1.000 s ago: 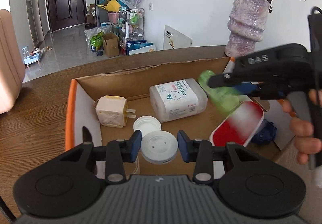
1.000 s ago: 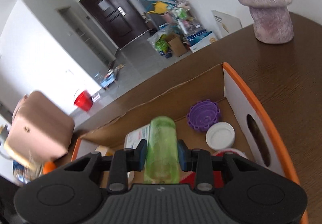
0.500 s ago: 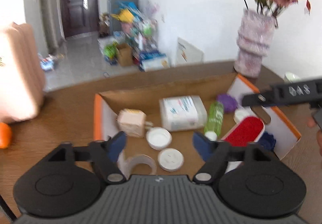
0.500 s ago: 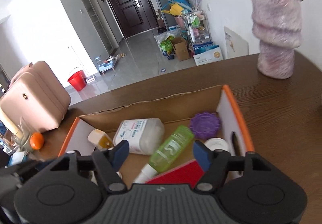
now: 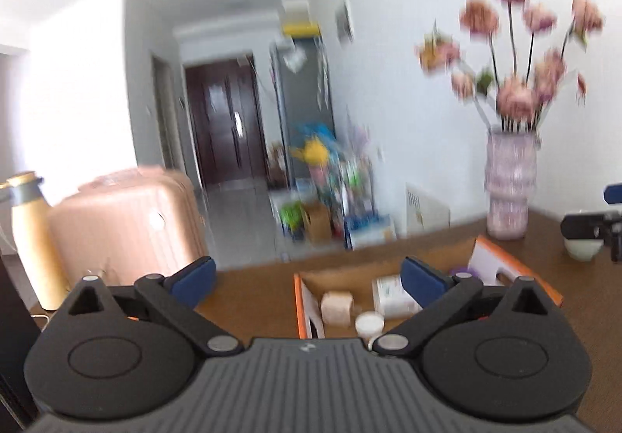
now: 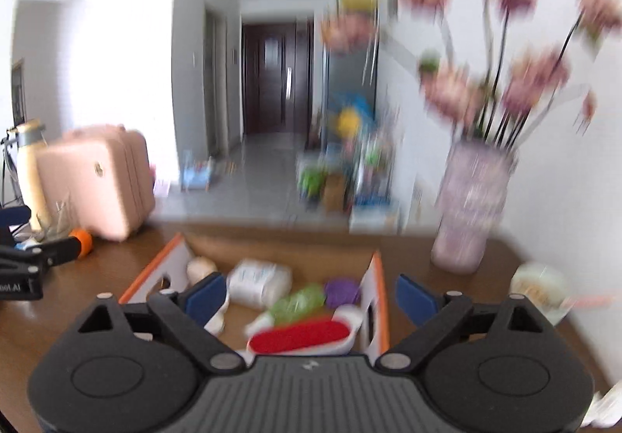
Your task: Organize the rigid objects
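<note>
A cardboard box with orange edges (image 6: 379,300) sits on the brown table and shows in the left wrist view too (image 5: 297,300). In it lie a green bottle (image 6: 299,300), a white pack (image 6: 259,281), a purple lid (image 6: 342,291), a red-and-white brush (image 6: 301,337), a beige plug block (image 5: 336,306) and a white cap (image 5: 369,321). My left gripper (image 5: 307,277) is open and empty, raised in front of the box. My right gripper (image 6: 309,295) is open and empty above the box's near end.
A purple vase with pink flowers (image 6: 472,207) stands right of the box, also in the left wrist view (image 5: 509,188). A white bowl (image 5: 583,248) is at far right. A pink suitcase (image 5: 124,223), a yellow flask (image 5: 33,238) and an orange object (image 6: 82,240) are on the left.
The right gripper let go of the green bottle, which now lies in the box. Both grippers opened wide and pulled up and back from the box.
</note>
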A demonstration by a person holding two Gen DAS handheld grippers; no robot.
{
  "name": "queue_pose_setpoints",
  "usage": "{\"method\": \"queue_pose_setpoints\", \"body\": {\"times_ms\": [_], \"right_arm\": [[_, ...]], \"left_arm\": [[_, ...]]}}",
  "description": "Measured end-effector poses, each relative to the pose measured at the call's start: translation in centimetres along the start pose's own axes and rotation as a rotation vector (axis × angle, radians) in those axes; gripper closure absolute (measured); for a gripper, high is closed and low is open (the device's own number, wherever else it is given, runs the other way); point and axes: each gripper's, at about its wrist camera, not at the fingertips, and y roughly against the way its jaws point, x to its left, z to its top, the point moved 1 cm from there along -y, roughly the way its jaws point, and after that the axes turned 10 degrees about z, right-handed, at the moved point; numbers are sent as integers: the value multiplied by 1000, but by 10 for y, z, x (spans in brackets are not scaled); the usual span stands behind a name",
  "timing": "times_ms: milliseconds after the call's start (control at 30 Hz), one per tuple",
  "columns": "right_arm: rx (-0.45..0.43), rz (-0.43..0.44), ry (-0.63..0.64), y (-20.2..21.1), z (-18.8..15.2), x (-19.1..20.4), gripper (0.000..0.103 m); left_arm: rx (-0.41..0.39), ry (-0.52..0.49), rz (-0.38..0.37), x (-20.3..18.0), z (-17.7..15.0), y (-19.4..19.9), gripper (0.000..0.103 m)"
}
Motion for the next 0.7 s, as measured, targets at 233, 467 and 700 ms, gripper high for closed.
{"method": "queue_pose_setpoints", "body": {"times_ms": [233, 467, 700], "right_arm": [[-232, 7, 72, 53, -44, 25, 1], [-222, 12, 15, 74, -69, 33, 1], [-181, 12, -1, 118, -111, 46, 1]], "left_arm": [[-122, 48, -18, 7, -18, 53, 0], [-150, 62, -31, 10, -40, 96, 0], [-134, 2, 37, 16, -90, 158, 0]]}}
